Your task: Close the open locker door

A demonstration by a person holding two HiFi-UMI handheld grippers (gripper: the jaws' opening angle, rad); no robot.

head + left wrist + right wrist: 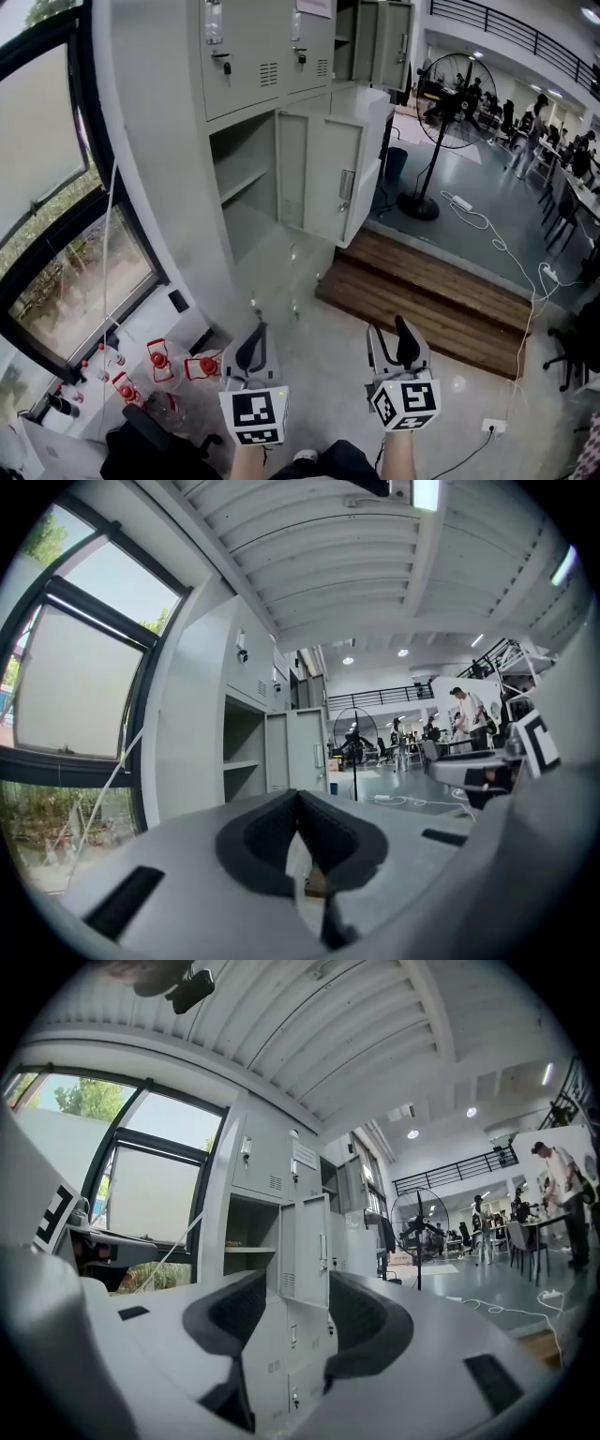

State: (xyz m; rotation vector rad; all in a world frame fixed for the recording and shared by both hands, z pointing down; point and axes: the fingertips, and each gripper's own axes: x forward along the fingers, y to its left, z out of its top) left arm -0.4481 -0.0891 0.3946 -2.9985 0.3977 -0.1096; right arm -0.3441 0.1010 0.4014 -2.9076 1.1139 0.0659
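Right gripper point(391, 336) has its jaws spread wide and holds nothing; through the gap in the right gripper view point(289, 1307) you just see the locker bank point(258, 1162) further off. Left gripper point(253, 345) is closed up, its pads meeting at the tips in the left gripper view point(298, 799) with nothing pinched. Both are held side by side, well short of the locker bank point(253, 56), not touching it. The open locker door point(322, 178) hangs swung out from the middle row of the bank, on the right side of its compartment point(242, 173), handle on the outer edge. Inside that compartment there's one shelf point(240, 184); the right gripper view shows a small yellowish bit point(234, 1242) on it, too tiny to identify. Higher up in the bank, further right, another locker point(375, 37) stands open too. At the foot of the bank on the right is a wooden step point(422, 291), and beyond that a pedestal fan point(455, 103). Left of the bank, under the window point(56, 225), some clear bottles with red caps point(157, 356) sit on the floor.
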